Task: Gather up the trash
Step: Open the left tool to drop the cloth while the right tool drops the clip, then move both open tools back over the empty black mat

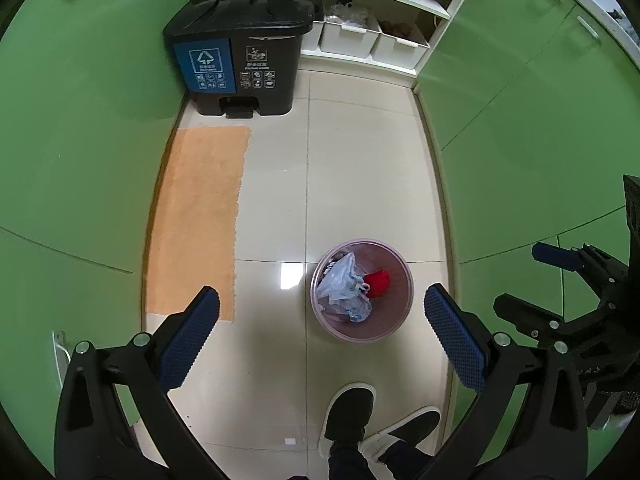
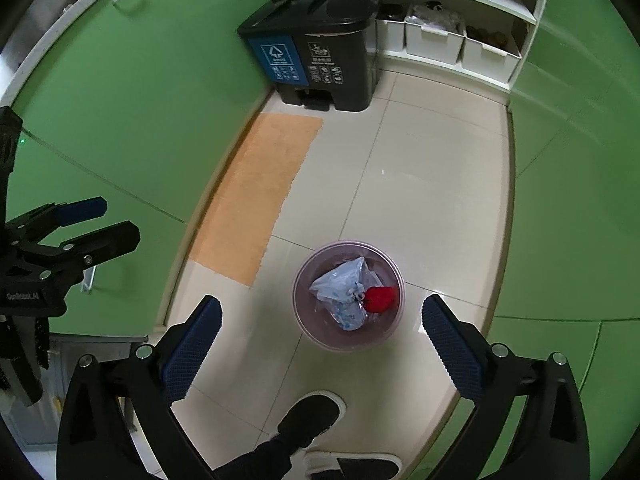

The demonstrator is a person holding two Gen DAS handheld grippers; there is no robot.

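A small round pink waste bin [image 1: 394, 330] stands on the tiled floor, holding a crumpled pale blue plastic bag [image 1: 342, 282] and a red wad [image 1: 378, 282]. It also shows in the right wrist view [image 2: 308, 330] with the bag [image 2: 344, 284] and red wad [image 2: 380, 298]. My left gripper [image 1: 320, 332] is open and empty, high above the floor, the bin between its fingertips. My right gripper [image 2: 320, 334] is open and empty, also high over the bin. Each gripper shows at the edge of the other's view.
A black two-compartment pedal bin [image 1: 240, 52] with closed lids stands at the far end, also in the right wrist view [image 2: 320, 48]. An orange mat [image 1: 200, 216] lies along the left cabinets. Green cabinets line both sides. White storage boxes [image 1: 348, 34] sit on a low shelf. The person's shoes [image 1: 348, 412] are below.
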